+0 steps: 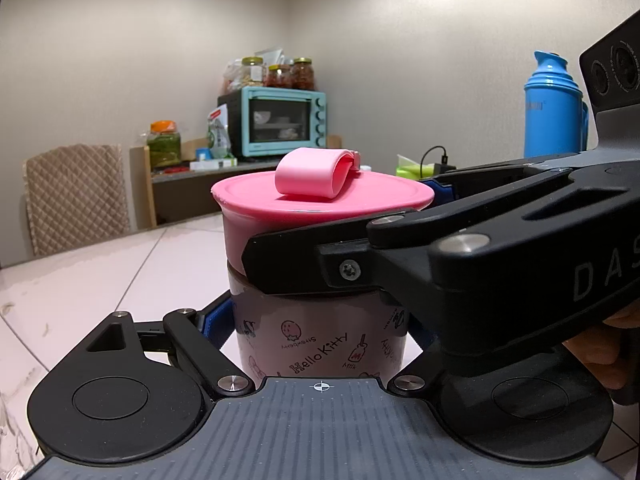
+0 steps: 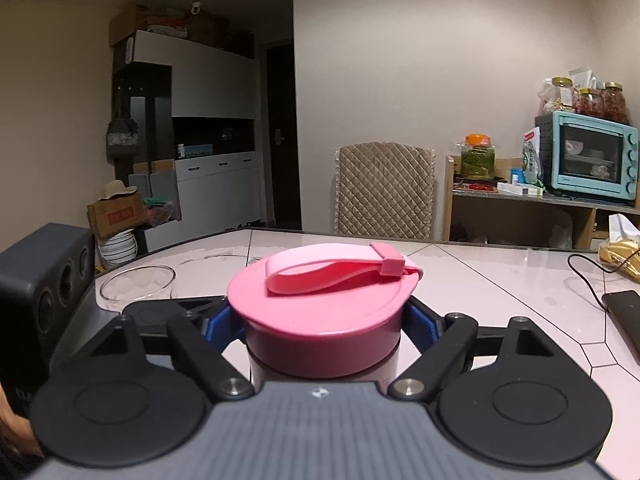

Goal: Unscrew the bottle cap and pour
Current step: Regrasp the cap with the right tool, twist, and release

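A Hello Kitty bottle point(image 1: 320, 344) with a pink screw cap point(image 1: 320, 196) and a pink strap loop point(image 1: 316, 176) stands upright on the pale table. My left gripper point(image 1: 320, 320) is shut on the bottle's body below the cap. My right gripper point(image 2: 322, 324) is shut on the pink cap point(image 2: 320, 304), its blue pads on either side. In the left wrist view the right gripper's black body point(image 1: 460, 256) crosses in from the right at cap height. A clear glass point(image 2: 138, 284) stands on the table to the left of the bottle.
The left gripper's housing point(image 2: 44, 276) shows at the left. A black phone point(image 2: 624, 312) with a cable lies on the table at the right. A blue thermos point(image 1: 554, 108), a chair point(image 2: 384, 188) and a shelf with a teal oven point(image 2: 588, 156) stand behind.
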Motion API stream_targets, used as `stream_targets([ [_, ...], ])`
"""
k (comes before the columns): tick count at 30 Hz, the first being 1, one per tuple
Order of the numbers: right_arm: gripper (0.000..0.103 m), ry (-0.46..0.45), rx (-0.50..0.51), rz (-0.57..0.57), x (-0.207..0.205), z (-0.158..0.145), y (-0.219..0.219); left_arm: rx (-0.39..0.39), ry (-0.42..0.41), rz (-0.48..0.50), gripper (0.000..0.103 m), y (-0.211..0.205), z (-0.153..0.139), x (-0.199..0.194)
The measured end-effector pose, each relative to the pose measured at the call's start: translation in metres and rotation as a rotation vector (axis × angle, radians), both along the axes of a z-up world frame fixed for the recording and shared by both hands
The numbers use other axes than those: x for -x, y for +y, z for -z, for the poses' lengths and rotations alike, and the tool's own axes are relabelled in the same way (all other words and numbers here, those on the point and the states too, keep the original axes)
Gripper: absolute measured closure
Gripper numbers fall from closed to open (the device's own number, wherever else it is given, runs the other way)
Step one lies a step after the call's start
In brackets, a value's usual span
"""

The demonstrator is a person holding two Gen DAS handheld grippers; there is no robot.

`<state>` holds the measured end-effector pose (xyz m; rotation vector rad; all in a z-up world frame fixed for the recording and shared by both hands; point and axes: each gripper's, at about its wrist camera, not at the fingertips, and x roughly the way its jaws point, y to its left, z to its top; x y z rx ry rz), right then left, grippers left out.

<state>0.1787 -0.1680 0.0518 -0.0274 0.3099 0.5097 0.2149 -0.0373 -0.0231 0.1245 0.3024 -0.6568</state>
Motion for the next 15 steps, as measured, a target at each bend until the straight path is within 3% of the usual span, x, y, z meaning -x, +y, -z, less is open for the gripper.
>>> stream_targets([
  [11, 0.018, 0.024, 0.031, -0.255, -0.022, -0.008, -0.027, -0.001, -0.001, 0.000, 0.013, 0.001, 0.000, 0.000],
  [15, 0.018, 0.038, 0.016, -0.429, -0.039, -0.009, -0.045, 0.000, 0.000, 0.000, 0.013, 0.003, 0.000, 0.000],
])
